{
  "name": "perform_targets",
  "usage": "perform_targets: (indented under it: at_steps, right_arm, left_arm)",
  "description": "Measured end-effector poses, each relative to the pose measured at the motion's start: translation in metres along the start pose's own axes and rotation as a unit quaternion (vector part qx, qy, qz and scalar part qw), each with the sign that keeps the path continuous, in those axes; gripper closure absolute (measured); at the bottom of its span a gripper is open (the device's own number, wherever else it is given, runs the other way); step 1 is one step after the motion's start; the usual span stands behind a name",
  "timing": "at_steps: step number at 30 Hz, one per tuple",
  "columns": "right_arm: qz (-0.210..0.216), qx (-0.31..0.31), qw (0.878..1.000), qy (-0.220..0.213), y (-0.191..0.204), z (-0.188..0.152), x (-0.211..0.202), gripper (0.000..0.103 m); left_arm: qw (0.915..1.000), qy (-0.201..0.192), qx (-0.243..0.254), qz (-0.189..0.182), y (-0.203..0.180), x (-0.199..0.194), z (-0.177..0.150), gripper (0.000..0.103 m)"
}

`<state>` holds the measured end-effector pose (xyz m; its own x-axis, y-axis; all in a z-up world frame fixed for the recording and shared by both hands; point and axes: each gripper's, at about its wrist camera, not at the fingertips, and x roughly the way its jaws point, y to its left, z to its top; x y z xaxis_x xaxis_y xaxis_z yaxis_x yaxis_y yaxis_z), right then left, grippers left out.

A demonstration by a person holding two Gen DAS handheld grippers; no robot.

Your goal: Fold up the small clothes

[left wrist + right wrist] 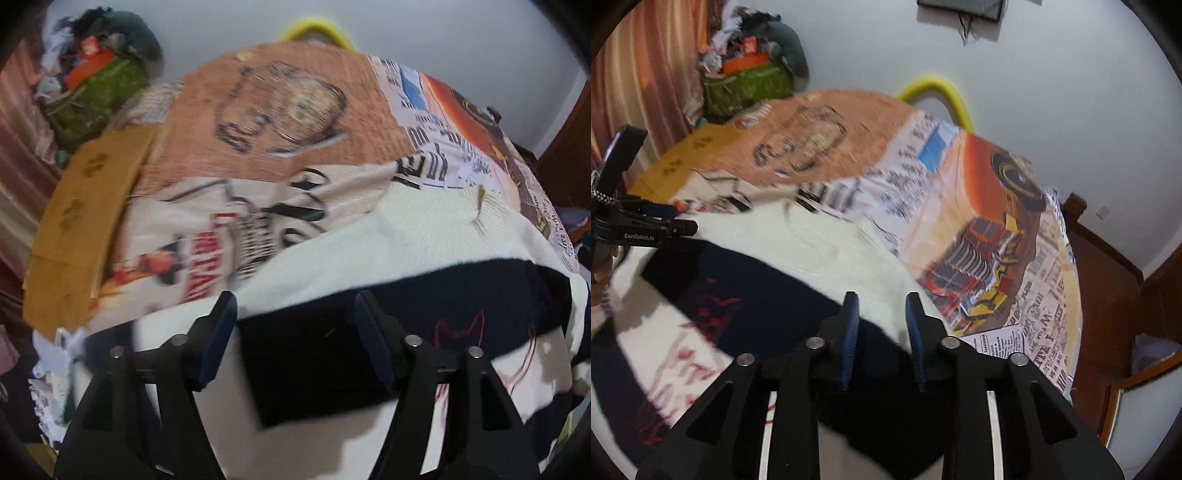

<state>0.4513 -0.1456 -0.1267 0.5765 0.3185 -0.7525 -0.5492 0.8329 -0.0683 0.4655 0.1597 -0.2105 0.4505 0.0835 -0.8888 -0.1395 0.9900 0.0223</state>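
A cream-and-navy knitted sweater [424,236] lies spread on a counter draped in a newspaper-and-car print cloth [280,122], its ribbed collar toward the far edge. The left hand-held gripper [295,310] hangs above the sweater's navy band, jaws wide apart and released, with nothing pinched between the blue pads. The right hand-held gripper [881,314] hovers over the boundary of cream and navy near the garment's right side, its jaws parted by a narrower gap and grasping nothing. Both views are blurred. A mustard-yellow cloth [77,221] sits at the counter's left edge, a green bag [746,86] stuffed with odds and ends beyond it, and a yellow hoop [945,96] leans against the white wall.
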Motion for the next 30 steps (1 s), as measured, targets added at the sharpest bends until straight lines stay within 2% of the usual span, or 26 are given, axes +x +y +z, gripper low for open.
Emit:
perform_targets:
  at_steps: [7, 10, 11, 13, 16, 19, 23, 25, 30]
  right_arm:
    - [0.023, 0.011, 0.999, -0.031, 0.030, -0.003, -0.038, 0.070]
    - [0.034, 0.020, 0.999, -0.036, 0.041, -0.011, -0.045, 0.064]
    - [0.038, 0.023, 0.998, -0.036, 0.046, -0.015, -0.046, 0.058]
    - [0.042, 0.025, 0.998, -0.031, 0.054, -0.021, -0.047, 0.056]
    - [0.052, 0.027, 0.998, -0.014, 0.068, -0.032, -0.042, 0.055]
    - [0.060, 0.028, 0.998, 0.000, 0.079, -0.043, -0.036, 0.046]
    - [0.067, 0.028, 0.997, 0.028, 0.091, -0.060, -0.028, 0.046]
    - [0.079, 0.038, 0.995, 0.038, 0.094, -0.070, -0.024, 0.046]
    - [0.085, 0.052, 0.993, 0.061, 0.102, -0.092, -0.018, 0.046]
  left_arm:
    - [0.9985, -0.042, -0.023, 0.026, 0.067, -0.069, -0.045, 0.017]
    - [0.9976, -0.044, -0.039, 0.035, 0.097, -0.084, -0.065, 0.016]
    - [0.9973, -0.043, -0.045, 0.038, 0.106, -0.088, -0.072, 0.016]
    - [0.9968, -0.039, -0.059, 0.036, 0.125, -0.093, -0.087, 0.016]
    - [0.9962, -0.030, -0.073, 0.039, 0.146, -0.095, -0.110, 0.016]
    - [0.9960, -0.020, -0.069, 0.052, 0.157, -0.091, -0.129, 0.016]
    - [0.9966, -0.020, -0.051, 0.062, 0.160, -0.080, -0.152, 0.012]
    - [0.9965, -0.021, -0.039, 0.070, 0.160, -0.071, -0.161, 0.004]
    - [0.9966, -0.015, -0.017, 0.079, 0.151, -0.050, -0.170, 0.004]
